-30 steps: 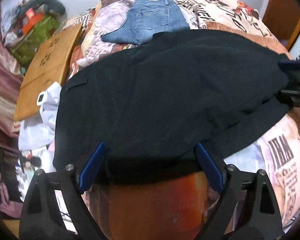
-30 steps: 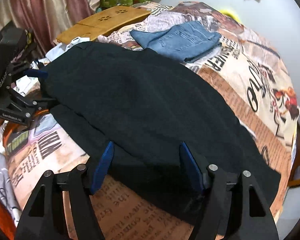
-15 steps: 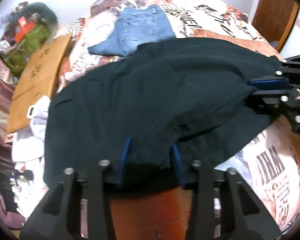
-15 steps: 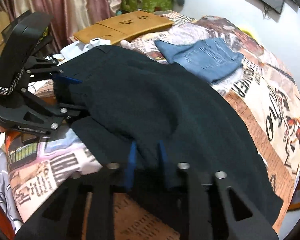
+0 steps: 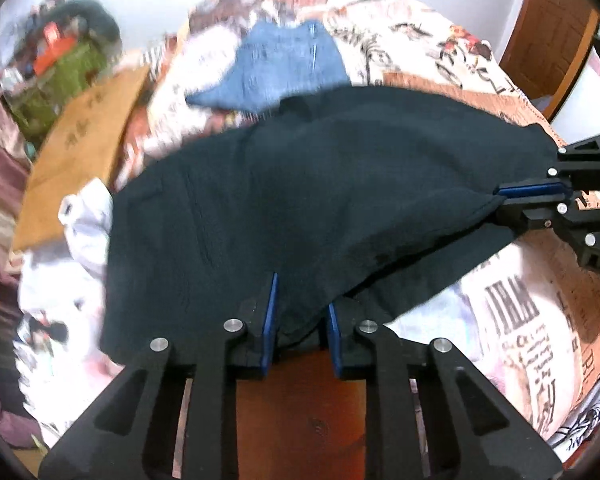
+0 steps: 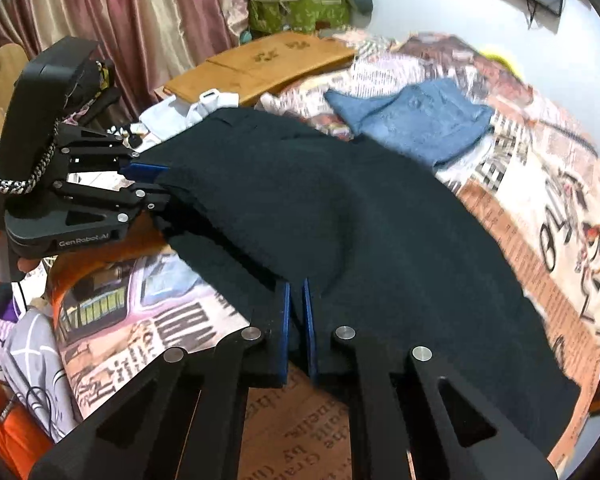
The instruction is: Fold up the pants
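Note:
Black pants point(image 5: 320, 184) point(image 6: 340, 208) lie spread across a bed with a newspaper-print sheet point(image 5: 520, 320). My left gripper point(image 5: 302, 291) is at their near edge, its jaws closing, with a bunched fold of black cloth pinched between the blue pads. From the right wrist view it point(image 6: 166, 183) grips the pants' left end. My right gripper point(image 6: 296, 284) is shut on the near hem, its pads almost together with thin cloth between them. It point(image 5: 500, 200) shows at the right of the left wrist view, clamped on the pants' edge, which is pulled up slightly.
Folded blue jeans point(image 5: 284, 64) point(image 6: 420, 120) lie beyond the black pants. A wooden board point(image 6: 268, 60) and white cloth point(image 6: 204, 104) sit at the bed's far left edge, with a green bag point(image 6: 296, 8) and curtains behind. A wooden door point(image 5: 548, 32) stands at right.
Both grippers went from wide open around the pants' near edge to closed on it. The black cloth is now bunched and drawn up at both grips.

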Demonstrator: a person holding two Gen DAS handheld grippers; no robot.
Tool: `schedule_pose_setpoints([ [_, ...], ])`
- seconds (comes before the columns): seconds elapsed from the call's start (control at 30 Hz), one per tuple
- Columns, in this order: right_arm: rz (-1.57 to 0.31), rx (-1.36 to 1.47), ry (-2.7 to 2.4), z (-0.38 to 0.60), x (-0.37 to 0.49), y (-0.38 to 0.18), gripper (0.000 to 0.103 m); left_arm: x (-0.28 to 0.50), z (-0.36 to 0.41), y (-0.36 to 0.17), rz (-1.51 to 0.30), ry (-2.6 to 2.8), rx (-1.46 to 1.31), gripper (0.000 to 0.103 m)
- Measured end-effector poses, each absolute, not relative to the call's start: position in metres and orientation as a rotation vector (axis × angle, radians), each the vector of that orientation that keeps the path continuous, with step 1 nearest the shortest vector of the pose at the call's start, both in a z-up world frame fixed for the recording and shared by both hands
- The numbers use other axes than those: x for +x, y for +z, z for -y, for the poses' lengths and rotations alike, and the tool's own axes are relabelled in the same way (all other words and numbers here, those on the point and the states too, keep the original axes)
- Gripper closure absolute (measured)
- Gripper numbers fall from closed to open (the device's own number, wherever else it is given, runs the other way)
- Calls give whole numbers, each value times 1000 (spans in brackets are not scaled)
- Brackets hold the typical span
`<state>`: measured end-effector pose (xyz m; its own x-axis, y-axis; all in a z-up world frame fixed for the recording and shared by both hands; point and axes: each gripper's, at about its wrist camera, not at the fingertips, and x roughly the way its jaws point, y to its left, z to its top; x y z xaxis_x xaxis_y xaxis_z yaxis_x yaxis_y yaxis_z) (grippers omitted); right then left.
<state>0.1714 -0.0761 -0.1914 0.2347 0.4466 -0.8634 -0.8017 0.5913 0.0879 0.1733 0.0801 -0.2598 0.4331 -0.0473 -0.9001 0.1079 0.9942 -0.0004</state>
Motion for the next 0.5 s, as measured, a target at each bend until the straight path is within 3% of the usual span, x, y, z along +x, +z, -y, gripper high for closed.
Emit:
schedule_pose_setpoints([
  [0.17, -1040, -365, 877, 82, 172, -195, 90, 169, -73, -268, -1156, -89, 83, 71],
  [0.23, -1047, -316, 884, 90, 172, -191, 79, 165, -73, -262, -1150, -102, 75, 57],
  [0.27, -1045, -295, 880, 95, 172, -189, 70, 164, -74, -260, -1149, -102, 69, 54],
  [0.33, -1033, -256, 859, 107, 170, -184, 61, 162, -76, -251, -1146, -114, 35, 47],
  [0.5, -1010, -130, 754, 151, 178, -174, 60, 160, -76, -223, -1089, -115, 5, 34],
])
